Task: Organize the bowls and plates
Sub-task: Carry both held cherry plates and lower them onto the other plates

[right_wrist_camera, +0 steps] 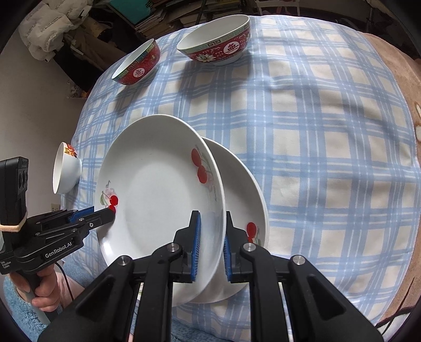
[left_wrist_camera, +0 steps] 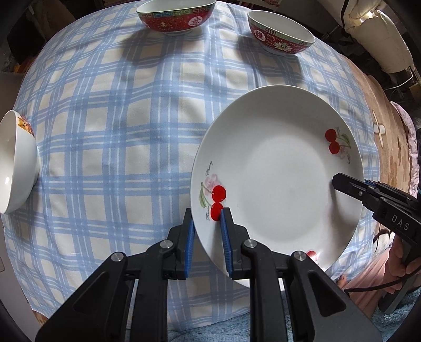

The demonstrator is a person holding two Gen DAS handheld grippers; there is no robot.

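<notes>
A white cherry plate (left_wrist_camera: 276, 171) (right_wrist_camera: 158, 200) is held tilted above the checked tablecloth. My left gripper (left_wrist_camera: 206, 218) straddles its left rim, jaws either side with a small gap. My right gripper (right_wrist_camera: 211, 226) straddles its right rim; its fingers (left_wrist_camera: 350, 185) show in the left wrist view. A second cherry plate (right_wrist_camera: 244, 200) lies on the cloth under the first. Two red patterned bowls (left_wrist_camera: 175, 14) (left_wrist_camera: 280, 33) stand at the far side; they also show in the right wrist view (right_wrist_camera: 138, 63) (right_wrist_camera: 217, 40). A white bowl (left_wrist_camera: 15, 160) (right_wrist_camera: 65, 168) stands at the left edge.
The blue checked tablecloth (left_wrist_camera: 118, 131) covers a round table. A brown blanket (right_wrist_camera: 410, 79) lies along the right. Clutter and bags (right_wrist_camera: 52, 23) stand beyond the table's far left.
</notes>
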